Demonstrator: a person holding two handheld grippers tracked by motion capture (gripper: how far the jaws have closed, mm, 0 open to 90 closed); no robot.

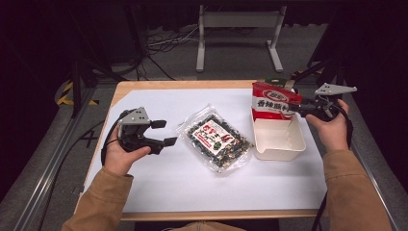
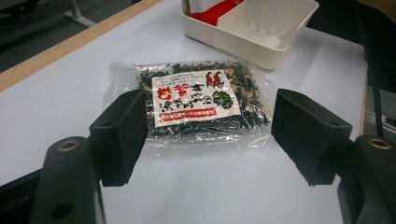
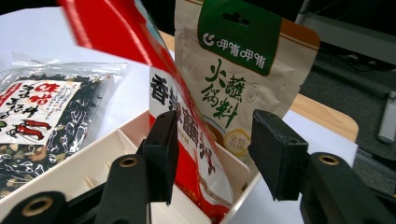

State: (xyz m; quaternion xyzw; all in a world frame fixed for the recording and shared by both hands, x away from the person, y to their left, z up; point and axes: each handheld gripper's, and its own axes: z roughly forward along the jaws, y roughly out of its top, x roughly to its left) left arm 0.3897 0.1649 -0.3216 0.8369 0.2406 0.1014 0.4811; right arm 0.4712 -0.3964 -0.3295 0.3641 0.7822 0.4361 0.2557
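**Releasing the red pouch upright into the white bin**

Nearest to me, my left gripper [image 1: 161, 132] rests on the white table cover [image 1: 183, 183] with its jaws spread wide and nothing between them. They are aimed at the clear plastic packet of dark dried greens with a red-and-white label [image 1: 217, 138], which lies flat just ahead.

Farther off, at the right, my right gripper [image 1: 294, 109] has its jaws parted at the red and white glossy sauce pouch with black lettering [image 1: 270, 102]. The pouch stands between them, against the left jaw and clear of the right one, so I hold nothing. It stands on end in the far compartment of the white plastic divided bin [image 1: 284, 147], its top curling over.

To finish well, I judge I should draw straight back, keeping both jaws off the film, lest the pouch topple.

Behind it stands a tan paper pouch with a green header and green characters [image 3: 243, 70].
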